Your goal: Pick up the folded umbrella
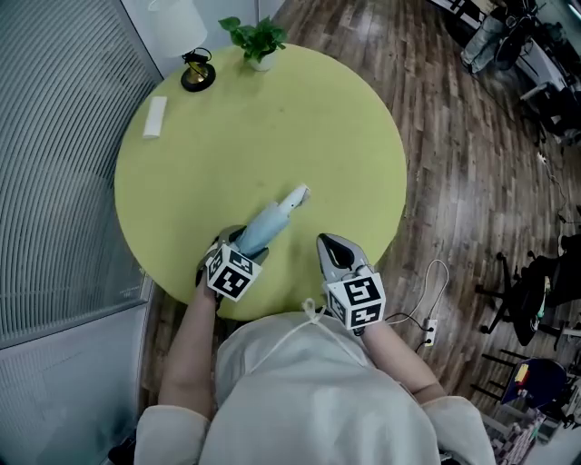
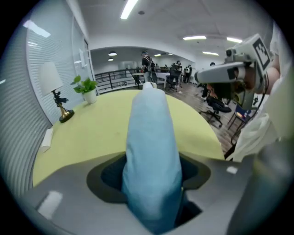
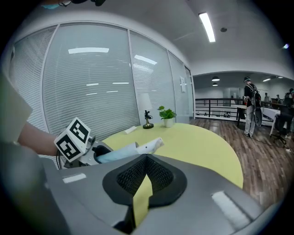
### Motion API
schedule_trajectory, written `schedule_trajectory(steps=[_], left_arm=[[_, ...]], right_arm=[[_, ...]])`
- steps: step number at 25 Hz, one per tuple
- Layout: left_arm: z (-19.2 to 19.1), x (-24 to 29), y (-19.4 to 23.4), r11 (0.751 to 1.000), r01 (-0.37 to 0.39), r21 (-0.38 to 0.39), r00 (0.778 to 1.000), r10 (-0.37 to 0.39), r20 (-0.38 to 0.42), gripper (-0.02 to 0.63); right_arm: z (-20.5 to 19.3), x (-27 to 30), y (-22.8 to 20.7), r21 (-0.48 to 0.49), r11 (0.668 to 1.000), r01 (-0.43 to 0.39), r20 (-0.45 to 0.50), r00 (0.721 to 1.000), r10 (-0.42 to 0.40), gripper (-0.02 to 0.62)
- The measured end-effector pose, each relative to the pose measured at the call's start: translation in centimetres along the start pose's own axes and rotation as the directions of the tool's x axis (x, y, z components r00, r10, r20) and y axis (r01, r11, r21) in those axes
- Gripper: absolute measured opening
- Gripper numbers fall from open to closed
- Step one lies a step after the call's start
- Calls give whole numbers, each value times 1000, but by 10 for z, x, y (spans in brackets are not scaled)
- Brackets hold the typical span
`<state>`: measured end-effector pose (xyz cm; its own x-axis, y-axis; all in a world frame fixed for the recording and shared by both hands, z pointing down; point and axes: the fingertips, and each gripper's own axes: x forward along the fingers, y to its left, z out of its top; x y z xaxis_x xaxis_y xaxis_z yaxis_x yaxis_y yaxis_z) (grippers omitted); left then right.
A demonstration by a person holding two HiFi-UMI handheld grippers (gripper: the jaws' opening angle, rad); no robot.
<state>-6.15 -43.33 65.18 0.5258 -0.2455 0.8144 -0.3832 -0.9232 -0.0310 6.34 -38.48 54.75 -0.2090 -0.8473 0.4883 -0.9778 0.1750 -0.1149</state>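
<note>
Folded umbrella [image 1: 270, 222]: near end hidden inside the left gripper [image 1: 241, 247]; lamp [image 1: 178, 25] cropped by top edge

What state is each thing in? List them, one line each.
folded umbrella: folded, gripped at one end
left gripper: shut on the folded umbrella
right gripper: shut, empty
potted plant: upright on the table
lamp: upright

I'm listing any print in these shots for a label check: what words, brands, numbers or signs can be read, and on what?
No text can be read in any view.
Marker cubes: black-and-white square patterns only, no letters or numbers.
Wall plate on the glass partition: too small to read.
Folded umbrella: no print visible.
White block on the table: no print visible.
</note>
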Motion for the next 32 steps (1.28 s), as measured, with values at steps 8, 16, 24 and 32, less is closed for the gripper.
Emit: schedule_trajectory(steps=[8, 16, 24, 32], left_arm=[[72, -93, 25, 962, -143, -232, 909, 220, 355, 299], [88, -196, 51, 800, -269, -537, 690, 549, 472, 301], [81, -244, 54, 686, -368, -628, 540, 707, 456, 302], [84, -245, 50, 680, -344, -647, 543, 706, 454, 302]], right_arm=[[32, -8, 10, -45, 999, -27, 52, 998, 29, 0], [73, -19, 29, -76, 991, -109, 126, 985, 118, 0], [101, -25, 40, -104, 986, -129, 172, 974, 146, 0], [115, -34, 37, -99, 991, -95, 236, 965, 116, -2]])
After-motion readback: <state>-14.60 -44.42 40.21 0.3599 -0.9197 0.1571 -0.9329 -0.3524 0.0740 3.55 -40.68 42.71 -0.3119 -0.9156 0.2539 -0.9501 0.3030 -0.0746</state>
